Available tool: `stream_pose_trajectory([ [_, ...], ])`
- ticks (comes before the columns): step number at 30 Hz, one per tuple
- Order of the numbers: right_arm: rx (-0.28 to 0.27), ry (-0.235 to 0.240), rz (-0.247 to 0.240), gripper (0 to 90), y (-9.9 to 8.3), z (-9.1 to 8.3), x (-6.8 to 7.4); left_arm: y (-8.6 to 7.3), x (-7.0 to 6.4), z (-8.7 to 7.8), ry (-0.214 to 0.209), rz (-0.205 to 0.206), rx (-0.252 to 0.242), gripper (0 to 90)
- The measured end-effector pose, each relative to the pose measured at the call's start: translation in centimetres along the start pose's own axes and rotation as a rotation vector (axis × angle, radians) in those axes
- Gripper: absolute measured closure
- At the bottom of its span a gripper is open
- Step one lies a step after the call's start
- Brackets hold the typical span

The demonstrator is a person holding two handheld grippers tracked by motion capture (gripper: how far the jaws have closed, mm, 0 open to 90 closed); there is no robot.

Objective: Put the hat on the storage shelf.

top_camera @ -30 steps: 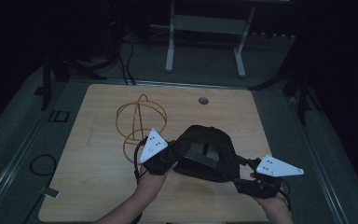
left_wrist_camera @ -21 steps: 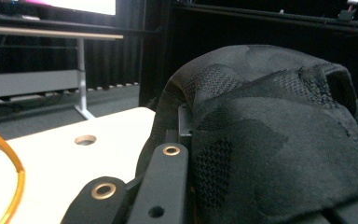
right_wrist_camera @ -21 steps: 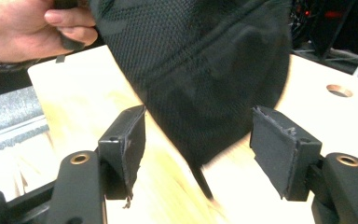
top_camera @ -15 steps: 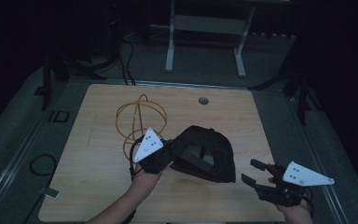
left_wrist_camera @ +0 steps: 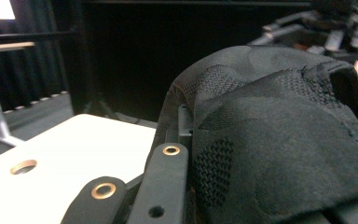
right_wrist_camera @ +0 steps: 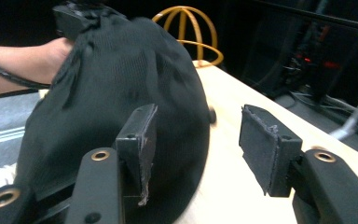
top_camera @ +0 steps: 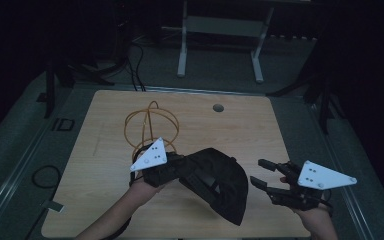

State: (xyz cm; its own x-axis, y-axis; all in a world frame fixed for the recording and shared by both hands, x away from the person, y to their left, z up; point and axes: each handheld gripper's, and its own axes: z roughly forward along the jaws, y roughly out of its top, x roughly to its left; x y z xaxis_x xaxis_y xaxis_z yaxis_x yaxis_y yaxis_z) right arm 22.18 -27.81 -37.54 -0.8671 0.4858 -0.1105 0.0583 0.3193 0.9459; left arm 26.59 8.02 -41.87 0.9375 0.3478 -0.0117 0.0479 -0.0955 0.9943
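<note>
A black fabric cap (top_camera: 215, 182) hangs over the near middle of the wooden table (top_camera: 260, 125), one edge raised. My left gripper (top_camera: 180, 167) is shut on that raised left edge; in the left gripper view the cap (left_wrist_camera: 279, 140) bulges over its fingers (left_wrist_camera: 165, 182). My right gripper (top_camera: 256, 171) is open a little to the right of the cap, apart from it. In the right gripper view its pads (right_wrist_camera: 142, 140) stand wide with the cap (right_wrist_camera: 121, 79) just beyond the left one. An orange wire frame (top_camera: 150, 127) stands behind the left gripper.
A round hole (top_camera: 218, 107) sits in the table's far side. A metal desk frame (top_camera: 220, 30) stands on the floor beyond the table. A cable loop (top_camera: 45, 175) lies on the floor at the left. Dark stands flank the table.
The right gripper has come off the cap and drawn back to the right, open. The left gripper has raised the cap's left edge, so the cap now hangs tilted.
</note>
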Motion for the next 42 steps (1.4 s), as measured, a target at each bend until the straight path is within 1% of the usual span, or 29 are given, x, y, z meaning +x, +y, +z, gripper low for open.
stream_pose_trajectory([
  [2,0.013,0.031,-0.022,45.5,0.6,0.8,0.2,0.0,0.1,0.3,-0.036,0.003,0.020,88.5],
  [5,0.034,0.080,-0.043,45.4,1.1,2.1,0.6,0.1,0.0,0.6,-0.059,0.010,0.041,88.5],
  [6,0.046,0.083,-0.050,44.7,1.2,2.4,0.6,0.1,-0.1,0.6,-0.062,0.012,0.041,88.5],
  [7,0.058,0.093,-0.055,44.2,1.2,2.8,0.7,0.2,-0.2,0.7,-0.068,0.005,0.040,88.5],
  [9,0.069,0.117,-0.059,44.3,1.2,3.5,0.9,0.3,-0.2,0.7,-0.069,0.005,0.031,88.5],
  [10,0.077,0.121,-0.069,44.2,1.2,3.8,1.0,0.4,-0.3,0.6,-0.072,0.002,0.028,88.5],
  [11,0.086,0.125,-0.072,44.2,1.2,4.1,1.1,0.5,-0.3,0.6,-0.068,0.011,0.032,88.5],
  [12,0.088,0.130,-0.075,44.2,1.2,4.2,1.2,0.5,-0.3,0.7,-0.074,0.004,0.027,88.5],
  [14,0.096,0.132,-0.084,44.2,1.2,4.5,1.4,0.7,-0.3,0.7,-0.069,0.007,0.023,88.5],
  [15,0.101,0.131,-0.086,43.9,1.2,4.6,1.5,0.8,-0.3,0.7,-0.076,0.005,0.020,88.5],
  [17,0.104,0.128,-0.084,42.4,1.1,4.8,1.4,0.9,-0.3,0.8,-0.072,0.003,0.014,88.5],
  [19,0.093,0.120,-0.074,42.7,1.0,4.9,1.3,1.0,-0.2,0.8,-0.072,-0.011,0.007,88.5],
  [21,0.090,0.121,-0.072,43.3,0.9,4.9,1.4,1.0,-0.3,0.8,-0.072,-0.012,0.007,88.5],
  [22,0.097,0.109,-0.082,43.8,0.8,5.1,1.6,1.0,-0.3,0.9,-0.071,-0.013,0.004,88.5],
  [23,0.099,0.103,-0.085,45.6,0.8,5.1,1.7,0.9,-0.3,0.9,-0.076,-0.021,0.000,88.5],
  [26,0.116,0.057,-0.113,53.2,0.7,5.4,1.9,0.9,-0.1,1.2,-0.077,-0.033,-0.004,88.5],
  [27,0.116,0.057,-0.113,53.2,0.7,5.4,1.9,0.9,-0.1,1.2,-0.077,-0.033,-0.004,88.5],
  [28,0.137,0.042,-0.122,57.6,0.7,5.6,2.0,0.9,-0.1,1.3,-0.078,-0.033,-0.003,88.5],
  [29,0.145,0.035,-0.126,61.6,0.7,5.6,2.0,0.9,-0.1,1.3,-0.078,-0.033,-0.003,88.5],
  [30,0.145,0.035,-0.126,61.6,0.7,5.6,2.0,0.9,-0.1,1.4,-0.080,-0.045,-0.004,88.5],
  [31,0.158,0.019,-0.134,67.0,0.7,5.8,2.1,0.9,-0.1,1.4,-0.078,-0.042,-0.001,88.5],
  [32,0.158,0.019,-0.134,67.0,0.7,5.8,2.1,0.9,-0.1,1.4,-0.078,-0.042,-0.001,88.5],
  [34,0.172,0.022,-0.141,72.9,0.7,5.9,2.1,0.9,0.0,1.6,-0.082,-0.052,0.004,88.5],
  [35,0.172,0.022,-0.141,72.9,0.7,5.9,2.1,0.9,0.0,1.6,-0.082,-0.052,0.004,88.5],
  [37,0.193,0.027,-0.153,85.4,0.7,6.2,2.3,0.8,0.0,1.8,-0.086,-0.057,0.003,88.4],
  [39,0.199,0.018,-0.157,86.9,0.7,6.2,2.3,0.7,0.1,1.9,-0.086,-0.057,0.004,88.4],
  [40,0.185,0.002,-0.154,87.8,0.7,6.1,2.3,0.7,0.1,1.8,-0.081,-0.059,0.002,88.4],
  [41,0.172,0.000,-0.152,88.0,0.8,5.9,2.2,0.8,0.2,1.7,-0.076,-0.058,-0.003,88.3],
  [42,0.172,0.000,-0.152,88.0,0.8,5.9,2.2,0.8,0.2,1.7,-0.076,-0.058,-0.003,88.2],
])
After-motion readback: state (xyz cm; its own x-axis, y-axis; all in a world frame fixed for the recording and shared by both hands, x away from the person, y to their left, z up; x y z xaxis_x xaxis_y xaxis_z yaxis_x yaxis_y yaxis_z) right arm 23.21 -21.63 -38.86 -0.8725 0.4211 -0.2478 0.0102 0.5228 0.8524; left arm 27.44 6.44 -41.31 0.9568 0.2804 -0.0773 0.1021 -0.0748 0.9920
